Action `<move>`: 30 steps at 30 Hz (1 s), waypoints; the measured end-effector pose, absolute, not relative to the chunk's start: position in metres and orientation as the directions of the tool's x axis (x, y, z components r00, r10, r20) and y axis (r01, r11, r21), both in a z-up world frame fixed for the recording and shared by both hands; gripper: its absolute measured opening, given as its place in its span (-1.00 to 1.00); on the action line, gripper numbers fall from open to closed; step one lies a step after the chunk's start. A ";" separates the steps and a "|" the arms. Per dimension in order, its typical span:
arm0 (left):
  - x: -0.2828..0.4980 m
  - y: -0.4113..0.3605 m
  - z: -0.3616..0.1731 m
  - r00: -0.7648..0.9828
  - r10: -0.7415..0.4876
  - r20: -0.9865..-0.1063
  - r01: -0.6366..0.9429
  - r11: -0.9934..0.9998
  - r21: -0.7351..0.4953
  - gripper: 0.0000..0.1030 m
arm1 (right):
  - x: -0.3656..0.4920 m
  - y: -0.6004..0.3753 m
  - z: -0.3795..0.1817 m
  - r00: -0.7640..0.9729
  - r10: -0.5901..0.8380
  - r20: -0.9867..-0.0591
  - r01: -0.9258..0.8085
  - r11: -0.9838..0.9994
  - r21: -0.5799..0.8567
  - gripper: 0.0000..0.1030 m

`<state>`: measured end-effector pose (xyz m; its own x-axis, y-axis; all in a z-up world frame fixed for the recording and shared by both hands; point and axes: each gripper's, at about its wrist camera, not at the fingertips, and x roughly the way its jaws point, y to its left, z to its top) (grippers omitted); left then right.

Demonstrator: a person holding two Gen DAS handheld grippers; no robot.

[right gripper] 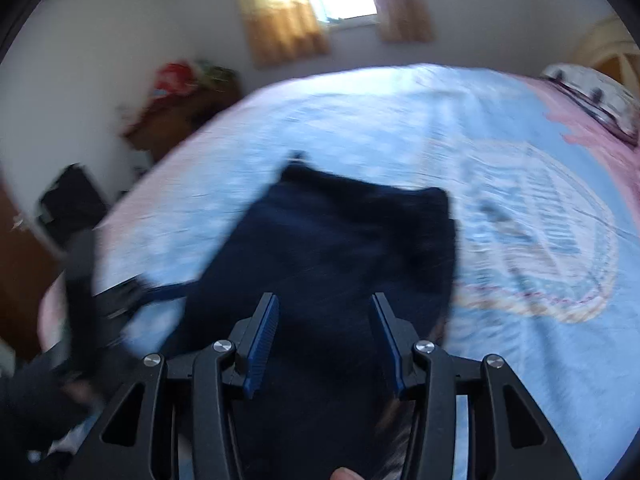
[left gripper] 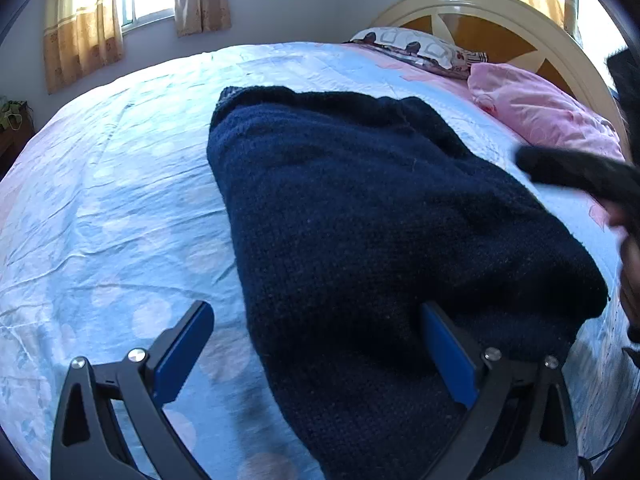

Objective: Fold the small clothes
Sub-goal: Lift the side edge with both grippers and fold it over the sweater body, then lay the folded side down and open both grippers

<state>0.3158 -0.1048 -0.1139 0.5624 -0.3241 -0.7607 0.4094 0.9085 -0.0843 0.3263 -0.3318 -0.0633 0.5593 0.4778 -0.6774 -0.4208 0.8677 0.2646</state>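
My left gripper (left gripper: 316, 344) gapes wide at six o'clock, grasping nothing, one pad over the dark knit sweater (left gripper: 360, 220). My right gripper (right gripper: 324, 340) is parted, released, above the same knit. The sweater lies folded on the bed (left gripper: 120, 200), running toward twelve. It looks soft, thick and floppy, so I'd pinch a doubled edge.

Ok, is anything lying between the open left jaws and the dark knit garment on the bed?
Nothing visible. The left gripper is open right over the navy knit garment, which lies on the blue bedsheet; its near edge already runs between the jaws.
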 end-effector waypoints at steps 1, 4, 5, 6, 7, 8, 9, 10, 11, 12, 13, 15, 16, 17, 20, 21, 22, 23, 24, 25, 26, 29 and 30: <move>0.315 -0.104 -0.115 0.562 -0.324 -0.761 0.409 0.909 -0.084 1.00 | 0.318 -0.328 -0.062 0.556 0.486 -0.675 -0.444 0.860 0.252 -0.07; 0.316 -0.107 -0.115 0.561 -0.322 -0.762 0.409 0.909 -0.083 1.00 | 0.292 -0.312 -0.073 0.523 0.478 -0.706 -0.494 0.845 0.207 -0.07; 0.316 -0.107 -0.115 0.561 -0.322 -0.763 0.408 0.909 -0.084 1.00 | 0.285 -0.311 -0.079 0.512 0.465 -0.722 -0.501 0.845 0.188 -0.07; 0.316 -0.106 -0.115 0.559 -0.324 -0.763 0.408 0.909 -0.087 1.00 | 0.283 -0.309 -0.085 0.513 0.443 -0.735 -0.495 0.852 0.167 -0.07; 0.316 -0.107 -0.116 0.556 -0.326 -0.765 0.409 0.908 -0.090 1.00 | 0.283 -0.309 -0.091 0.515 0.415 -0.750 -0.481 0.864 0.148 -0.07; 0.317 -0.107 -0.116 0.552 -0.329 -0.766 0.411 0.907 -0.093 1.00 | 0.281 -0.312 -0.099 0.511 0.398 -0.762 -0.466 0.873 0.144 -0.08; 0.318 -0.107 -0.117 0.548 -0.331 -0.768 0.413 0.905 -0.096 1.00 | 0.279 -0.318 -0.105 0.504 0.407 -0.762 -0.454 0.875 0.166 -0.08; 0.319 -0.107 -0.118 0.544 -0.335 -0.770 0.416 0.904 -0.100 1.00 | 0.278 -0.322 -0.108 0.501 0.423 -0.755 -0.447 0.874 0.193 -0.08; 0.319 -0.107 -0.119 0.541 -0.337 -0.770 0.417 0.903 -0.103 1.00 | 0.279 -0.329 -0.112 0.498 0.443 -0.745 -0.439 0.870 0.224 -0.08; 0.319 -0.107 -0.119 0.540 -0.339 -0.771 0.418 0.903 -0.104 1.00 | 0.279 -0.333 -0.116 0.499 0.457 -0.736 -0.435 0.867 0.244 -0.08; 0.319 -0.107 -0.120 0.538 -0.340 -0.772 0.418 0.902 -0.106 1.00 | 0.279 -0.336 -0.119 0.500 0.471 -0.727 -0.432 0.863 0.262 -0.09; 0.319 -0.106 -0.120 0.534 -0.342 -0.773 0.417 0.902 -0.111 1.00 | 0.277 -0.342 -0.124 0.510 0.502 -0.699 -0.430 0.852 0.298 -0.10; 0.319 -0.106 -0.120 0.535 -0.341 -0.773 0.417 0.902 -0.110 1.00 | 0.275 -0.343 -0.123 0.513 0.505 -0.694 -0.427 0.852 0.304 -0.12; 0.318 -0.106 -0.120 0.536 -0.339 -0.773 0.417 0.903 -0.107 1.00 | 0.275 -0.343 -0.123 0.512 0.504 -0.695 -0.423 0.853 0.307 -0.12; 0.318 -0.106 -0.118 0.539 -0.333 -0.773 0.416 0.904 -0.100 1.00 | 0.273 -0.337 -0.118 0.509 0.476 -0.717 -0.422 0.864 0.275 -0.12; 0.317 -0.106 -0.118 0.538 -0.331 -0.776 0.414 0.905 -0.099 1.00 | 0.273 -0.334 -0.117 0.507 0.465 -0.725 -0.424 0.868 0.260 -0.12; 0.316 -0.105 -0.117 0.536 -0.329 -0.777 0.413 0.905 -0.097 1.00 | 0.275 -0.335 -0.118 0.504 0.460 -0.731 -0.423 0.870 0.255 -0.12; 0.316 -0.105 -0.115 0.538 -0.326 -0.777 0.413 0.906 -0.094 1.00 | 0.278 -0.335 -0.118 0.497 0.459 -0.736 -0.417 0.870 0.261 -0.12; 0.316 -0.105 -0.114 0.539 -0.321 -0.778 0.412 0.907 -0.089 1.00 | 0.281 -0.336 -0.117 0.490 0.463 -0.738 -0.414 0.869 0.270 -0.12; 0.317 -0.105 -0.112 0.539 -0.318 -0.780 0.411 0.908 -0.085 1.00 | 0.285 -0.338 -0.116 0.484 0.470 -0.738 -0.412 0.866 0.282 -0.10; 0.316 -0.104 -0.111 0.540 -0.316 -0.780 0.412 0.908 -0.082 1.00 | 0.286 -0.339 -0.113 0.479 0.478 -0.736 -0.410 0.863 0.294 -0.10; 0.314 -0.099 -0.107 0.560 -0.300 -0.772 0.404 0.913 -0.062 1.00 | 0.288 -0.346 -0.104 0.455 0.495 -0.740 -0.410 0.855 0.319 -0.09; 0.314 -0.097 -0.106 0.562 -0.298 -0.772 0.400 0.914 -0.061 1.00 | 0.288 -0.348 -0.098 0.461 0.506 -0.729 -0.416 0.849 0.326 -0.09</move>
